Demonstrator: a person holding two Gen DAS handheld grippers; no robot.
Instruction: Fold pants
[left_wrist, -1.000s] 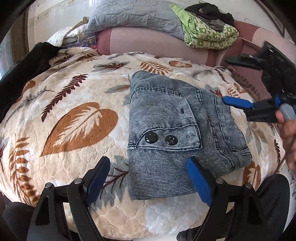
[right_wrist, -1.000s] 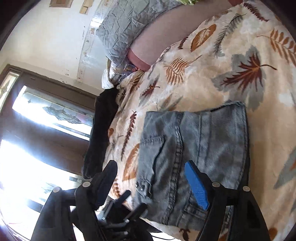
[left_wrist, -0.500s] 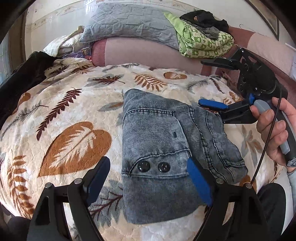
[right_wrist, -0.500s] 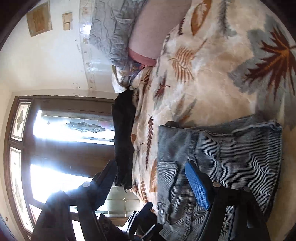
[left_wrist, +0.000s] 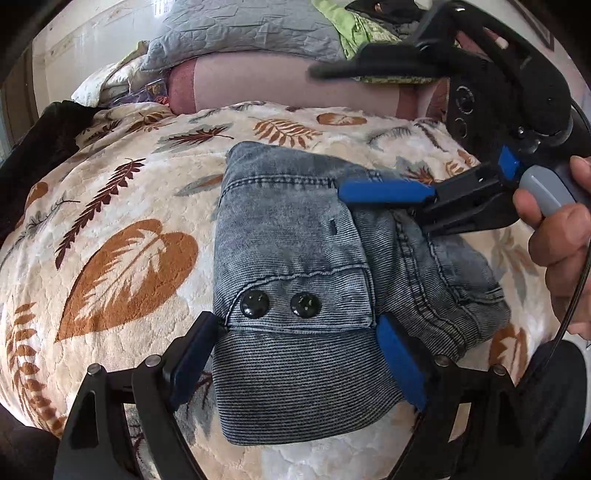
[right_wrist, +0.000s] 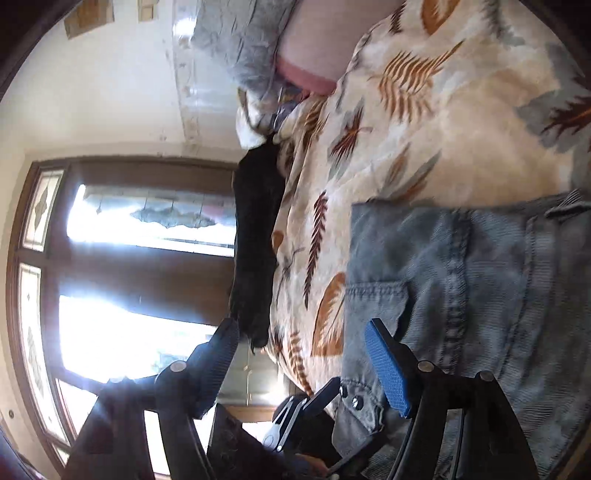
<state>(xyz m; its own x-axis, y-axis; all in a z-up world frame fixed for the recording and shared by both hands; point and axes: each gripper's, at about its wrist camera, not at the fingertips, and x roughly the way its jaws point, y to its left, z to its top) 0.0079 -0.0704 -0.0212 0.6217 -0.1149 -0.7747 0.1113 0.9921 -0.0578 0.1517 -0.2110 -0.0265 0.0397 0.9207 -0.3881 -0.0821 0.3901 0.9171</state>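
- Denim, grey-blue and faded, makes up the pants (left_wrist: 317, 280), which lie in a compact folded bundle on the leaf-print blanket (left_wrist: 122, 258), near the middle of the bed and toward its near edge.
- Leftmost in the left wrist view, the blanket is bare plush with a big brown leaf; a dark cloth (left_wrist: 40, 147) lies along its far left edge.
- Moving right, the left gripper (left_wrist: 295, 358) hangs over the near end of the bundle, its blue-padded fingers (left_wrist: 399, 365) spread wide to either side of the flap with two black snaps (left_wrist: 280, 304); its jaws are opening, and the pads press on nothing, though denim lies under the gap.
- Further right, the right gripper (left_wrist: 373, 129), held by a hand (left_wrist: 554, 236), reaches in over the far right part of the bundle; its jaws are closing, one blue finger lies just above the cloth, and no fabric is pinched that I can see.
- Judging by the layers, the folding looks nearly done; the step in hand seems to be tidying or taking hold of the bundle.
- Next, each gripper would need to come down onto an edge and close on all layers, so the stack does not slip apart.
- Thick seams and the waistband make the right side bulkier than the left.
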